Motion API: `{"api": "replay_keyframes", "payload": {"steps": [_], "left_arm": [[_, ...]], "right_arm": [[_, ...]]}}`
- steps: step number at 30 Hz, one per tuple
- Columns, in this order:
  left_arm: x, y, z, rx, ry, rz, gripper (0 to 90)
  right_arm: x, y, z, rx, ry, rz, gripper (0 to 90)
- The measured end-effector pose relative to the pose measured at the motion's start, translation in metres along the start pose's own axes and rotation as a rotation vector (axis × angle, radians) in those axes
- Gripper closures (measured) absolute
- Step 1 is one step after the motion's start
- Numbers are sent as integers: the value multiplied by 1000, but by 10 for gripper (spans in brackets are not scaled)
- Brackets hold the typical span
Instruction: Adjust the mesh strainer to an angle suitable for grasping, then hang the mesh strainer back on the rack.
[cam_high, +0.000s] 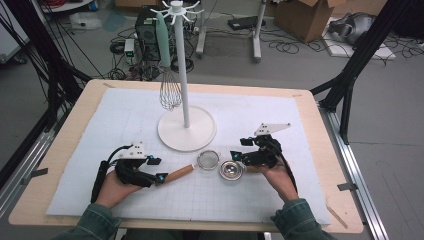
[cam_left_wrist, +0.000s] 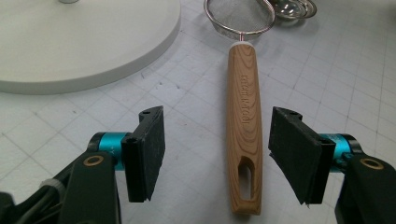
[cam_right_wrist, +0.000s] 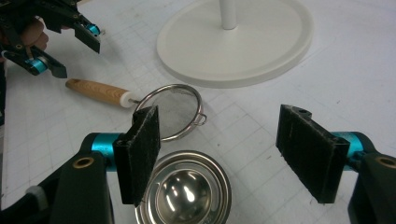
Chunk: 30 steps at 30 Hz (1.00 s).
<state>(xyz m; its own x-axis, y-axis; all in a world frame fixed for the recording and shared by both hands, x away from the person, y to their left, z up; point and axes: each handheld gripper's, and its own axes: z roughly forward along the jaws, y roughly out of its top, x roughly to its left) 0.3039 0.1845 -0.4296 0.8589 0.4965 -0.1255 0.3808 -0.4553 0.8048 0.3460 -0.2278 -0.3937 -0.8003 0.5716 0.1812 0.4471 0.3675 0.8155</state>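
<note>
A small mesh strainer (cam_high: 208, 160) with a wooden handle (cam_high: 179, 173) lies on the white grid mat. In the left gripper view the handle (cam_left_wrist: 243, 135) runs between the jaws of my open left gripper (cam_left_wrist: 219, 149), nearer the right jaw and untouched. In the high view the left gripper (cam_high: 157, 169) sits at the handle's end. A shiny steel bowl (cam_high: 231, 170) rests just right of the strainer. My right gripper (cam_high: 240, 149) is open; its view has the bowl (cam_right_wrist: 187, 191) below the left jaw of the right gripper (cam_right_wrist: 226, 149) and the strainer ring (cam_right_wrist: 170, 112) beyond.
A white hook stand rises from a round base (cam_high: 187, 132) behind the strainer. A whisk (cam_high: 170, 92) with a mint handle hangs from it. The mat (cam_high: 300, 125) covers a wooden table (cam_high: 90, 87). Cables and boxes lie on the floor beyond.
</note>
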Motion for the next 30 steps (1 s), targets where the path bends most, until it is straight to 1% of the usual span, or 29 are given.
{"api": "replay_keyframes", "payload": {"steps": [9, 12, 13, 15, 16, 19, 20, 24, 25, 27, 30], "left_arm": [[-2, 5, 7, 8, -21, 15, 397], [-3, 6, 11, 21, -32, 22, 402], [-3, 7, 13, 32, -40, 27, 404], [-5, 7, 16, 43, -48, 26, 412], [-5, 7, 17, 51, -51, 33, 418], [-6, 8, 21, 67, -58, 42, 431], [-7, 8, 22, 65, -60, 36, 434], [-9, 8, 27, 90, -67, 44, 461], [-9, 8, 28, 95, -67, 48, 467], [-11, 9, 30, 101, -63, 59, 484], [-12, 9, 34, 110, -75, 62, 496]], "right_arm": [[2, -4, 0, 11, 10, -7, 299], [3, -5, 0, 15, 11, -11, 299], [3, -6, 0, 18, 14, -10, 299], [3, -6, -1, 13, 12, -11, 300], [2, -7, -2, 10, 12, -12, 300], [3, -7, -2, 10, 12, -14, 301], [3, -7, -2, 11, 14, -15, 302], [5, -7, 1, 19, 17, -21, 302], [6, -7, 1, 24, 20, -15, 302], [7, -6, 3, 26, 21, -29, 303], [10, -5, 4, 28, 25, -38, 306]]}}
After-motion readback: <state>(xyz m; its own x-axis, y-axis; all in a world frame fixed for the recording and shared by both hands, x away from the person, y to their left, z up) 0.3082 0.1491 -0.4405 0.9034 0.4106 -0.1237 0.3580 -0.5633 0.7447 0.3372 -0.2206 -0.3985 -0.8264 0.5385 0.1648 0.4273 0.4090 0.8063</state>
